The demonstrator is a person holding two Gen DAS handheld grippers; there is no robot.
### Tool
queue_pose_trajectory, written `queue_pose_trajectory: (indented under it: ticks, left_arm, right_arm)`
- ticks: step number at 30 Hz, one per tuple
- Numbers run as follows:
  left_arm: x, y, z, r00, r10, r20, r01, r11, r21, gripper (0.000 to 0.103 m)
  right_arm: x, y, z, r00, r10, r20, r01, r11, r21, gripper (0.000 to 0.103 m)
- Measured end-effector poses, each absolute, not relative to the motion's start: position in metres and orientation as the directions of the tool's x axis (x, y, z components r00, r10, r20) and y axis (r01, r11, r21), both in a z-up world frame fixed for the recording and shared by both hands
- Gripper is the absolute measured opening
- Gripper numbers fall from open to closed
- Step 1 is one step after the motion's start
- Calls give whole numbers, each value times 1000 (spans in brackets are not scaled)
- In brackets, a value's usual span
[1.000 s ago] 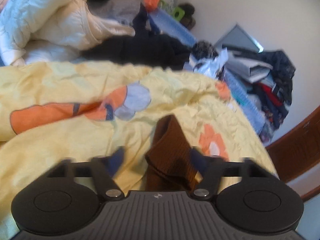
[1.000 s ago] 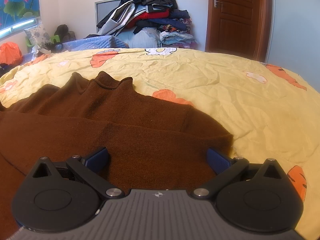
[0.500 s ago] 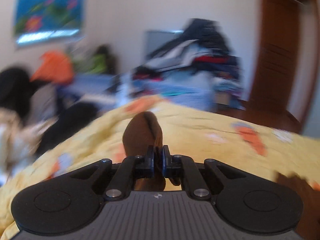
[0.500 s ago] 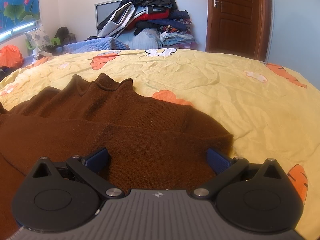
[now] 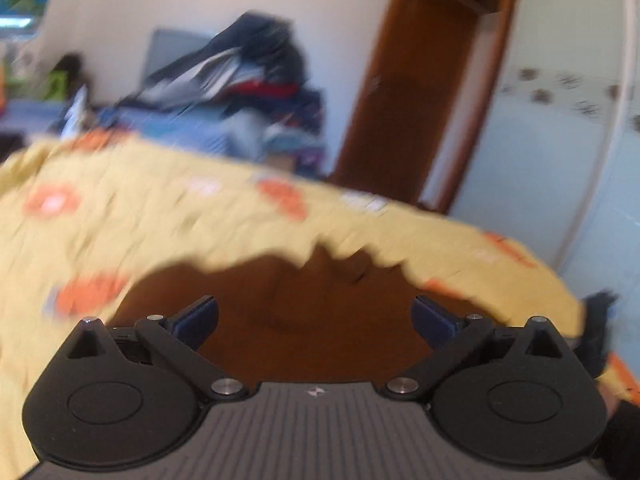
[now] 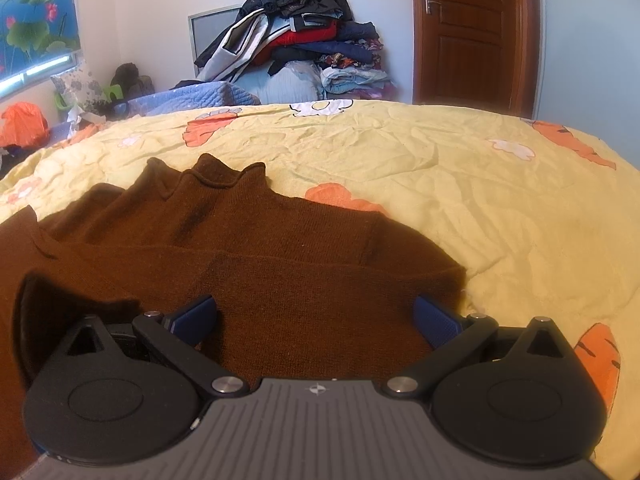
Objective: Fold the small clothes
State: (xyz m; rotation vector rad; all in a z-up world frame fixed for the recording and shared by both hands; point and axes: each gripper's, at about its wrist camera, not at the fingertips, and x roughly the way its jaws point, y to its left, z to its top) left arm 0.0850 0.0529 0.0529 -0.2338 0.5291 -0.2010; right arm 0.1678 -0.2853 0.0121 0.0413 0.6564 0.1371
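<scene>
A small brown knit sweater [image 6: 280, 248] lies flat on the yellow bedspread [image 6: 460, 168], its collar pointing away and a sleeve folded across the body. My right gripper [image 6: 314, 318] is open and empty, low over the sweater's near part. A fold of brown fabric [image 6: 24, 248] rises at the left edge of the right wrist view. In the blurred left wrist view my left gripper [image 5: 314, 318] is open and empty over the same sweater [image 5: 288, 300].
A pile of clothes [image 6: 296, 40] is stacked against the far wall beyond the bed. A brown door [image 6: 472, 28] stands at the back right. An orange bag [image 6: 22, 124] and clutter lie at the far left. A dark object [image 5: 596, 332] shows at the right edge.
My left gripper shut on a brown sleeve, swung it across to the right, then opened and let it go over the sweater. My right gripper stayed open and still.
</scene>
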Motion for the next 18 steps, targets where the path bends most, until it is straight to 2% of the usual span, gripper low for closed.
queue_pose_trajectory:
  ticks: [4, 7, 9, 14, 18]
  left_arm:
    - [81, 65, 16, 847, -93, -523, 21, 989, -143, 103]
    - [80, 77, 2, 826, -87, -557, -7, 986, -165, 103]
    - [81, 80, 4, 831, -104, -547, -18, 977, -214, 103]
    - [80, 74, 3, 820, -107, -562, -12, 979, -203, 103]
    - [78, 70, 3, 815, -122, -566, -6, 976, -219, 103]
  right_arm:
    - [164, -299, 25, 770, 182, -612, -73, 977, 199, 103]
    - [148, -308, 48, 760, 305, -574, -78, 919, 386, 103]
    - [144, -305, 53, 707, 397, -585, -121, 883, 452, 103]
    - [154, -300, 45, 608, 360, -708, -55, 908, 415, 91]
    - [150, -293, 42, 561, 380, -736, -61, 905, 421, 88]
